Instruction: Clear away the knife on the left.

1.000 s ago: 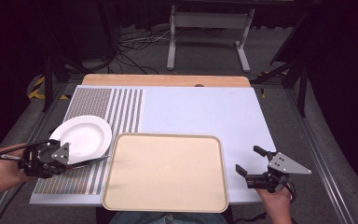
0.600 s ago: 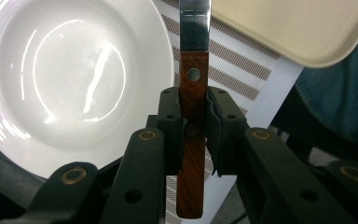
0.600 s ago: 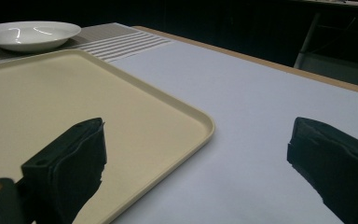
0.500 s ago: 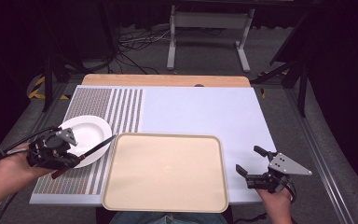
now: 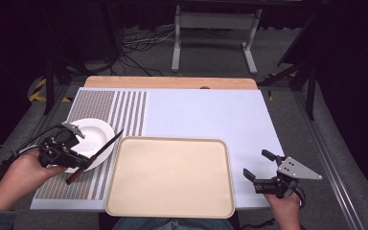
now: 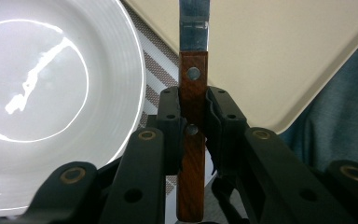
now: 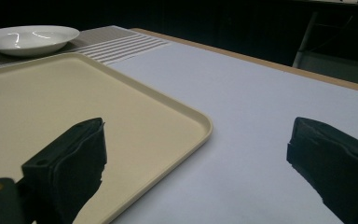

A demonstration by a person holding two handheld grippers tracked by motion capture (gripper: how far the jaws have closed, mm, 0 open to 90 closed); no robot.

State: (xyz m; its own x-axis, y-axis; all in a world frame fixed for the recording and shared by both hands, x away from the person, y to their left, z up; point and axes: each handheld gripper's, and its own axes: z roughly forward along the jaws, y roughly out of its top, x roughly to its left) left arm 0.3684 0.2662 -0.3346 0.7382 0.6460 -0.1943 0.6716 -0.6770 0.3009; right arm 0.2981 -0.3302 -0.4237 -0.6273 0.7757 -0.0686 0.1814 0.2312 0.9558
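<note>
The left tongs (image 5: 76, 160) are squeezed tight on the wooden handle of a knife (image 5: 95, 156), and the knife is up off the counter (image 5: 201, 115). Its blade pokes out over the edge of the white plate (image 5: 93, 134) toward the tan tray (image 5: 171, 176). The right tongs (image 5: 263, 172) are wide open with nothing in them, resting near the tray's right side.

What could go wrong? The handle is smooth and thin, and the tongs hold it near the middle. If the hand tips or jerks, the knife could spin in the grip or slide out. Then it might clang on the plate or chip it (the plate sits right beside the blade). The sharp tip could also bump the tray's rim if it swings low.

The left gripper view shows the grip up close: the pads (image 6: 214, 121) press the handle (image 6: 193, 140) from both sides, between its two metal rivets. From the high view you can't make that out. But the high view shows the whole knife and where both hands are. The right gripper view shows the empty gap between its own jaws, with the tray (image 7: 121, 116) below.
</note>
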